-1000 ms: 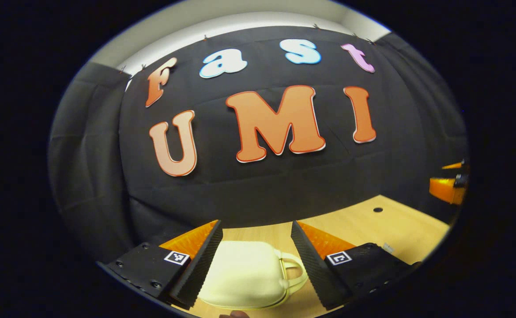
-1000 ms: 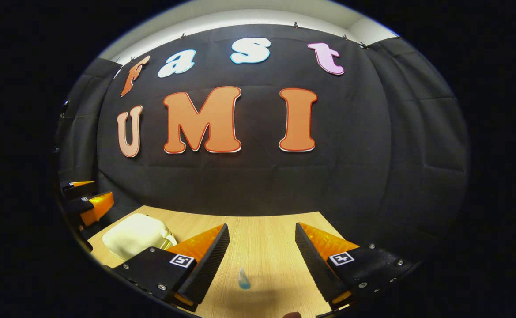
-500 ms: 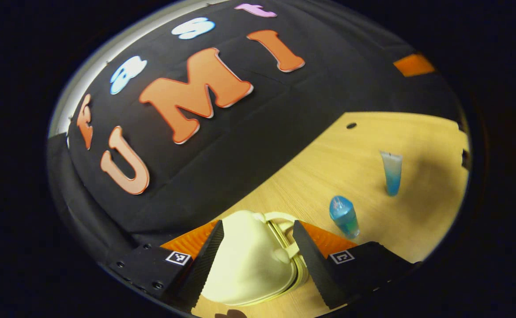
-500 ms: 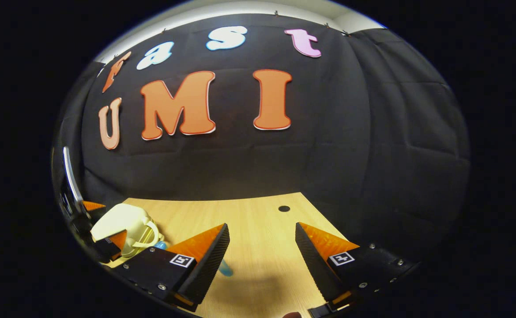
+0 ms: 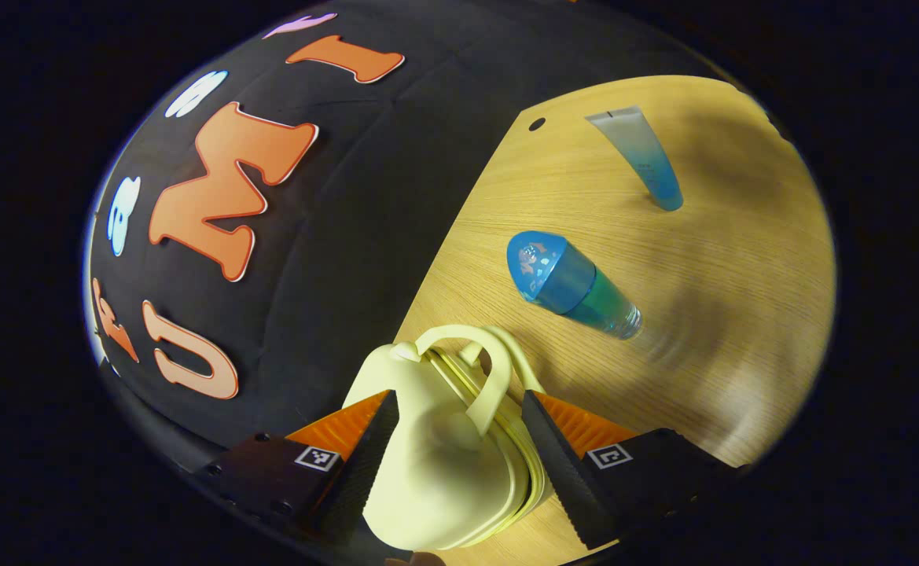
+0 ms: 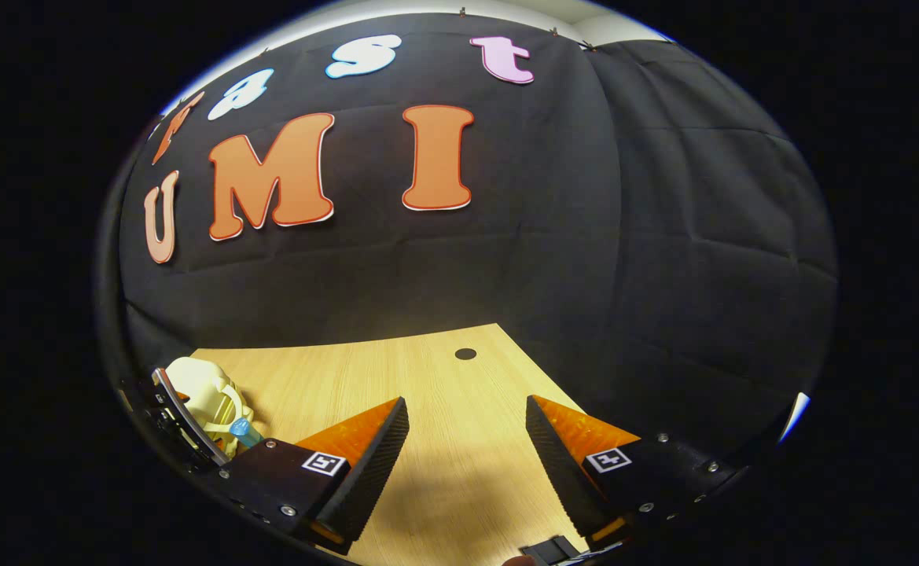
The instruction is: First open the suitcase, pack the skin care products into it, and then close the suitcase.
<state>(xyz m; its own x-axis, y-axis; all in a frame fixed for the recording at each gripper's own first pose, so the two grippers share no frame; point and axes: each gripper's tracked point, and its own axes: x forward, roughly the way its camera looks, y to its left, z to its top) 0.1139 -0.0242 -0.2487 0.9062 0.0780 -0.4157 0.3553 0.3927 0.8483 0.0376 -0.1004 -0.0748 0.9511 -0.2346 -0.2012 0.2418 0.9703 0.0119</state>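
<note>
A small cream suitcase lies closed on the wooden table, its handle pointing away from me. My left gripper is open and straddles the case, one finger on each side; I cannot tell if they touch it. A blue capped bottle stands just beyond the case, and a clear-to-blue tube stands farther off. My right gripper is open over bare table with nothing between its fingers. In the right gripper view the suitcase and the bottle sit at the far left.
The black cloth wall borders the table's far side. A small round hole is in the tabletop near the wall, also visible as the hole ahead of my right gripper. Part of the left gripper's body shows beside the case.
My left gripper has tilted and dropped over the suitcase, bringing the bottle and tube into view. My right gripper has swung right, so the tube no longer shows between its fingers.
</note>
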